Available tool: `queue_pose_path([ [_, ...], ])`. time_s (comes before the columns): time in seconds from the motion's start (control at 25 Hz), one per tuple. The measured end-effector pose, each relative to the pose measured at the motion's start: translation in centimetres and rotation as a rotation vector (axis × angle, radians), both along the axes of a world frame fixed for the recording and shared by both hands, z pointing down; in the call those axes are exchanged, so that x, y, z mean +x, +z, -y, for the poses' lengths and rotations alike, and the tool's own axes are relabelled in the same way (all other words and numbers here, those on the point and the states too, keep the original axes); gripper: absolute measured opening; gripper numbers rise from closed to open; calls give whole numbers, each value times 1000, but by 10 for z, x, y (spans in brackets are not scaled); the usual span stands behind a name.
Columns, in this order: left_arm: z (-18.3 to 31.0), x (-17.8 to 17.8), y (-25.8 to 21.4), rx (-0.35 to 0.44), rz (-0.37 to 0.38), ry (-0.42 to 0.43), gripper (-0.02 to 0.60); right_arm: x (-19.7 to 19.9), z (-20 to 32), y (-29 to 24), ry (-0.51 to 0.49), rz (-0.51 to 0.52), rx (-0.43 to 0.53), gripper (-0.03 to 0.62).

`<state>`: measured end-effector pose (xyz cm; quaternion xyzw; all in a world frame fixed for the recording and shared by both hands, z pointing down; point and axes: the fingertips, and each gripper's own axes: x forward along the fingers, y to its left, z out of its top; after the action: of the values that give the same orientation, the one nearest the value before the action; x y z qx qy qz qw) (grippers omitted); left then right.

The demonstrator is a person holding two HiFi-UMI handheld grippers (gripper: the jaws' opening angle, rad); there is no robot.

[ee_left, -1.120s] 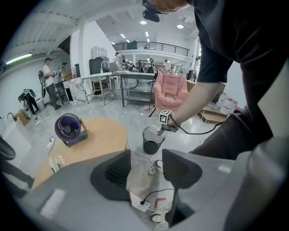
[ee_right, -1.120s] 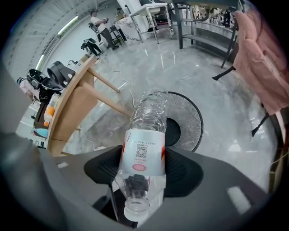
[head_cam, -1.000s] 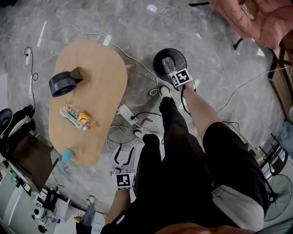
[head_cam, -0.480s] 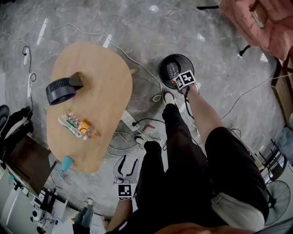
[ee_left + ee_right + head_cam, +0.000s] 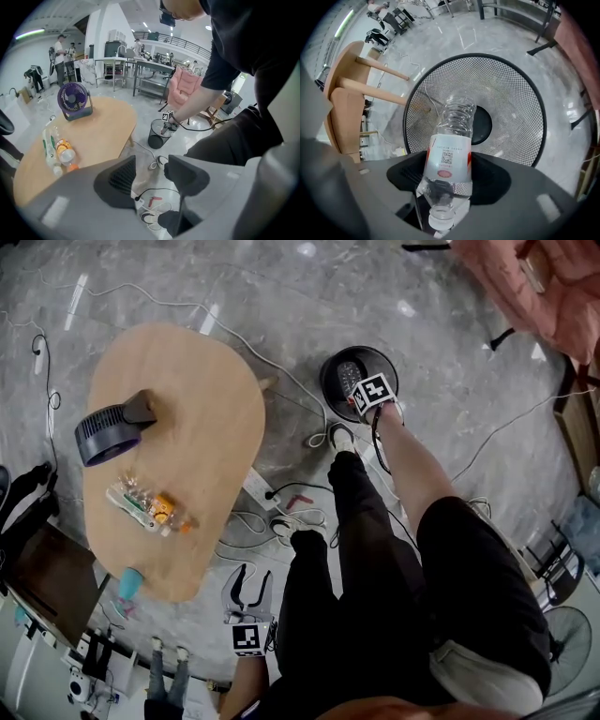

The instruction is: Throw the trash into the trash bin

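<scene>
A clear plastic bottle (image 5: 450,154) with a white and red label sits between the jaws of my right gripper (image 5: 449,176), which is shut on it. Its base points down into the black mesh trash bin (image 5: 534,93), cap towards the camera. In the head view, the right gripper (image 5: 361,390) hangs over the bin (image 5: 330,381) on the floor, right of the wooden table (image 5: 206,427). More bottles (image 5: 150,507) lie on the table. My left gripper (image 5: 248,587) is low beside the person's legs, open and empty (image 5: 151,176).
A purple desk fan (image 5: 105,432) stands on the table and a teal cup (image 5: 128,584) sits at its near end. A power strip (image 5: 261,488) and loose cables lie on the floor between table and legs. A pink armchair (image 5: 534,277) is at the top right.
Both grippers have sunk. The right one has carried the bottle lower over the bin's mouth. The left one has dropped beside the legs.
</scene>
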<state>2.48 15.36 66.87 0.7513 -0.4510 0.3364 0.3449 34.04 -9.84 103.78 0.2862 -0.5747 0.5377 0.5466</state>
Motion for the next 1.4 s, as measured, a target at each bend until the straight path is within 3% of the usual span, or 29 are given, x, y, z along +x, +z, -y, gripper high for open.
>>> queue_pose_path([
  [0.24, -5, 4, 1, -3, 9, 30, 224, 4, 0, 2, -35, -6, -1, 314],
  [0.52, -3, -26, 7, -2, 73, 16, 222, 12, -4, 11, -76, -35, -15, 314],
  [1.16, -9, -8, 7, -22, 22, 37, 222, 11, 15, 9, -140, -69, 123, 324],
  [1.4, -7, -6, 7, -20, 6, 27, 222, 7, 23, 3, -140, -47, 163, 356],
])
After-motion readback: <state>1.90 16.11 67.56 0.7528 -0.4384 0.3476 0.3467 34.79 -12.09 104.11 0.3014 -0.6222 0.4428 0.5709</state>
